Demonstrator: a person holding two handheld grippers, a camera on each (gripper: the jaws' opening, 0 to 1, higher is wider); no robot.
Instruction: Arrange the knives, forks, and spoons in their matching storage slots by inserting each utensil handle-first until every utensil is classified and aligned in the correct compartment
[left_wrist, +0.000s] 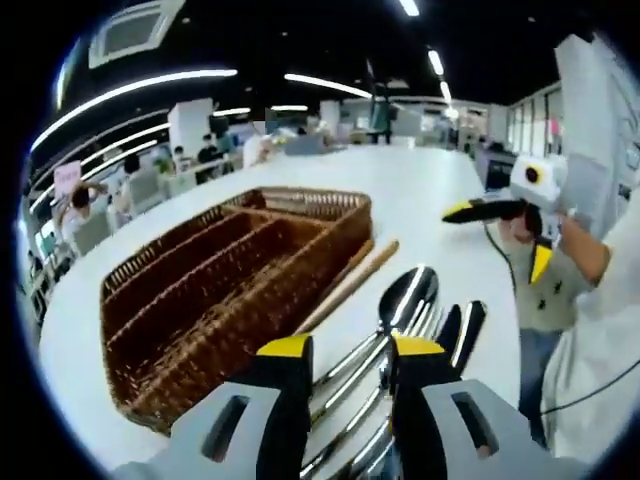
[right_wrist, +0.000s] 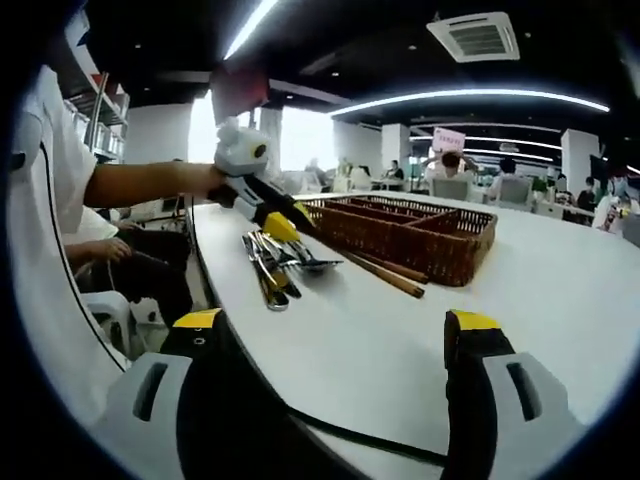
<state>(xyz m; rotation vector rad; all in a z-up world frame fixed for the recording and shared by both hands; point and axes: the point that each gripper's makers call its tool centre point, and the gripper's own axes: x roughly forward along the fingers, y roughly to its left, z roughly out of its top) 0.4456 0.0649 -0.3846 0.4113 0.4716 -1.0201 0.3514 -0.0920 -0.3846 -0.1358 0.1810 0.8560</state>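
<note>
A broad white table takes up most of the scene, and the landmark on it is a brown wicker tray split by woven walls into long slots plus a short crosswise section at its far end; every compartment that can be seen into holds nothing. Hard against the tray's near long wall lie wooden chopsticks, parallel to it. Just beyond them, on the side away from the tray, sits the bundle of metal utensils, spoons and forks laid side by side with a dark-handled piece among them; whether a knife is in the pile is too small to tell. The left gripper is down over this bundle, its yellow-tipped jaws a moderate gap apart with the shiny handles running between them, a spoon bowl showing past the tips; whether the jaws actually pinch anything cannot be told. The right gripper hovers well away from the tray near the table's front edge, jaws spread wide around nothing. Bare tabletop lies open on the tray's far side and between the bundle and the table edge.
</note>
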